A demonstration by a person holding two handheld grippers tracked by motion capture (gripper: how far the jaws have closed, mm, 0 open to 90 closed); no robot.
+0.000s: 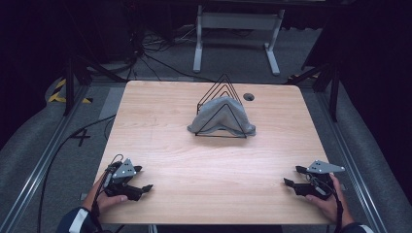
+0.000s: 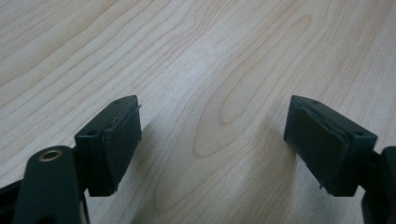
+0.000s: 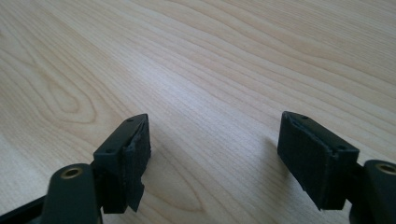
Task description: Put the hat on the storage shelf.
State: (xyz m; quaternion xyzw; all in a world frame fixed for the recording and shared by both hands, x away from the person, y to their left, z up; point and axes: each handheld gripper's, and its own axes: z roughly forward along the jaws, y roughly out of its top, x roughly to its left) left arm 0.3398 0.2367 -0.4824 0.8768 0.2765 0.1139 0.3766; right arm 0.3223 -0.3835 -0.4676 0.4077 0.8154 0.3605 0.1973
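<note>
A grey cloth (image 1: 221,115) lies draped over a black wire rack (image 1: 223,87) at the back middle of the light wooden table (image 1: 209,155). My left gripper (image 1: 143,177) rests low at the table's front left, held by a hand, its jaws open with only bare wood between them; the same gap shows in the left gripper view (image 2: 212,135). My right gripper (image 1: 293,175) sits at the front right, also open and holding nothing, its jaws wide apart over the wood in the right gripper view (image 3: 215,154). Both point inward toward the table's middle.
A small round hole (image 1: 248,96) marks the table behind the rack on the right. Beyond the far edge stand a white metal frame (image 1: 238,34) and loose cables (image 1: 145,53) on the floor. Metal rails run along both sides of the table.
</note>
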